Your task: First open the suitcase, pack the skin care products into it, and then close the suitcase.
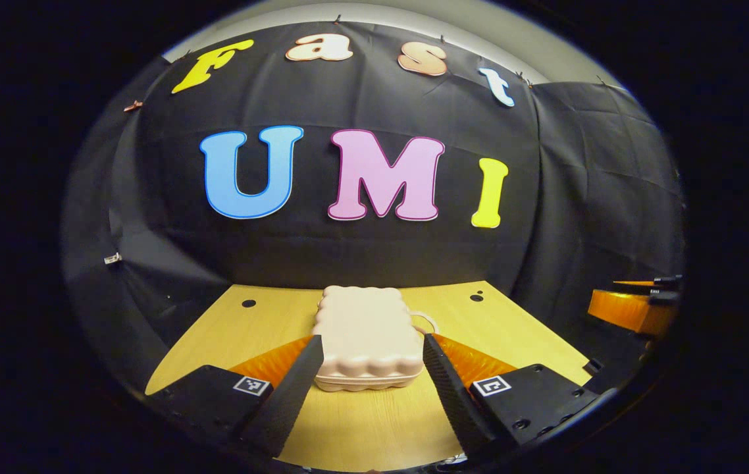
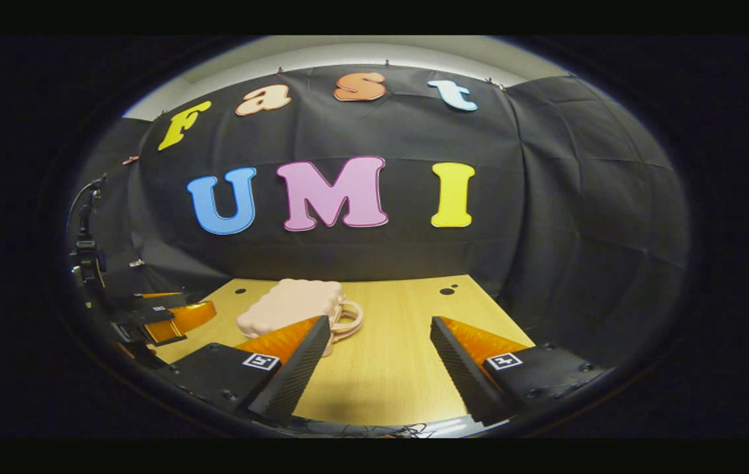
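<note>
The small pink suitcase (image 1: 366, 339) lies shut and flat mid-table (image 1: 361, 421), framed between the spread-open left gripper (image 1: 369, 376) as if for its seam, the right gripper (image 2: 380, 368) gaping empty beside.

At lower centre of the left gripper view, the closed suitcase (image 1: 366, 339) looks like smooth, matt moulded plastic with a scalloped edge. The surface (image 1: 361, 421) under it is pale wood-grain laminate with a soft sheen; the wall (image 1: 585, 184) behind is matt, creased cloth.
</note>
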A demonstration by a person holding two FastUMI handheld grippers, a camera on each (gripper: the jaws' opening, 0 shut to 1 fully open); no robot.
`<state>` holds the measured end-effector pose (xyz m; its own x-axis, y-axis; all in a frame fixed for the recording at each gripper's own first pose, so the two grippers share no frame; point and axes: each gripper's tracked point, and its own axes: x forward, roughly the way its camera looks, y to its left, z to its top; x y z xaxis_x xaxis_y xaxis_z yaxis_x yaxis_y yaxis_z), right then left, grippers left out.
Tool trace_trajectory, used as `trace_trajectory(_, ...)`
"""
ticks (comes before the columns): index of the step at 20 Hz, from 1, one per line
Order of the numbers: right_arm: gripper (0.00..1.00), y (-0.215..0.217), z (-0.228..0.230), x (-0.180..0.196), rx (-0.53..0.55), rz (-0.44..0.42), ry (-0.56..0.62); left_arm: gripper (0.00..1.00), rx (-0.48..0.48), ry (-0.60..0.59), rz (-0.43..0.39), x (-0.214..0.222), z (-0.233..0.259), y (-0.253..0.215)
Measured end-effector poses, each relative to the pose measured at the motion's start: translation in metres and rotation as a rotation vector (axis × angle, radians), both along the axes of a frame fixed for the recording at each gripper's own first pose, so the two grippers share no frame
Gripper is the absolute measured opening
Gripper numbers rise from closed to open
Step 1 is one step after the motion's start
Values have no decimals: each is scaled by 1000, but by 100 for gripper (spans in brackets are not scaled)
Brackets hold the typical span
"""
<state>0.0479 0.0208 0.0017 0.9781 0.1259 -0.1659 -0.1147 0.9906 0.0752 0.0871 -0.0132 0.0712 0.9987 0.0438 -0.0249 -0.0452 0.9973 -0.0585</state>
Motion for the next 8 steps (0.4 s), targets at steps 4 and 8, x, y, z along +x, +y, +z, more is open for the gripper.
trace_trajectory(4, 98, 7, -4, 4, -7, 21, 10, 96, -21, -35, 26, 8, 16, 6)
trace_trajectory(8, 98, 8, -2, 6, -12, 28, 13, 96, -49, -32, 30, 10, 11, 11)
